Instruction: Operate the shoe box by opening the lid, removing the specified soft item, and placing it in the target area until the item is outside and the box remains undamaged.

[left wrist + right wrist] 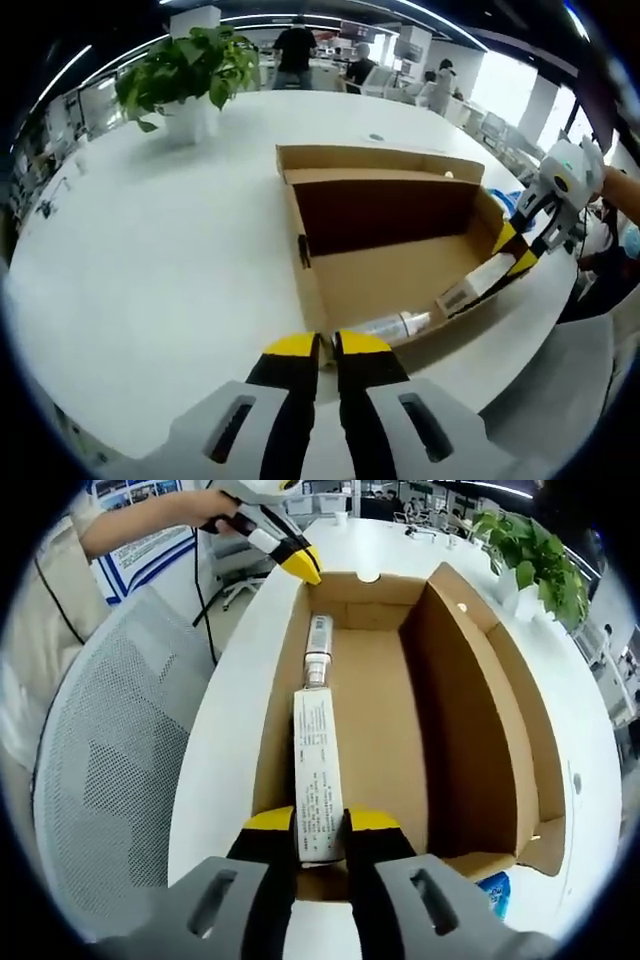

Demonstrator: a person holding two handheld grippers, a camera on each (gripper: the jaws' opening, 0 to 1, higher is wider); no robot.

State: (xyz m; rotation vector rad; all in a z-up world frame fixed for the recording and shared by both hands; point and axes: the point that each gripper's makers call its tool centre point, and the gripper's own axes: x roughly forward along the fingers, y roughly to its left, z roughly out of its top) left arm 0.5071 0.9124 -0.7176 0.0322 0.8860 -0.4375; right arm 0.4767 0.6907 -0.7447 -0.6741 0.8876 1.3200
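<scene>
An open cardboard box [400, 260] is seen on a round white table [150, 250], its lid [380, 158] folded back flat on the far side. In the left gripper view, the left gripper [328, 347] is held just above the box's near corner, its yellow-tipped jaws almost touching each other with nothing between them. In the right gripper view, the right gripper [320, 825] is closed on the near end of a long white tube [318, 780], which is printed with small text and laid lengthwise along the box floor beside the left wall. The tube's capped end and a small labelled bottle [319, 640] are lined up beyond it, inside the box. The tube has not been lifted out. The left gripper's tips [298, 562] are shown at the box's far corner. A potted plant [190, 70] is placed on the far side of the table, and a mesh chair [110, 780] is set beside the table edge.
</scene>
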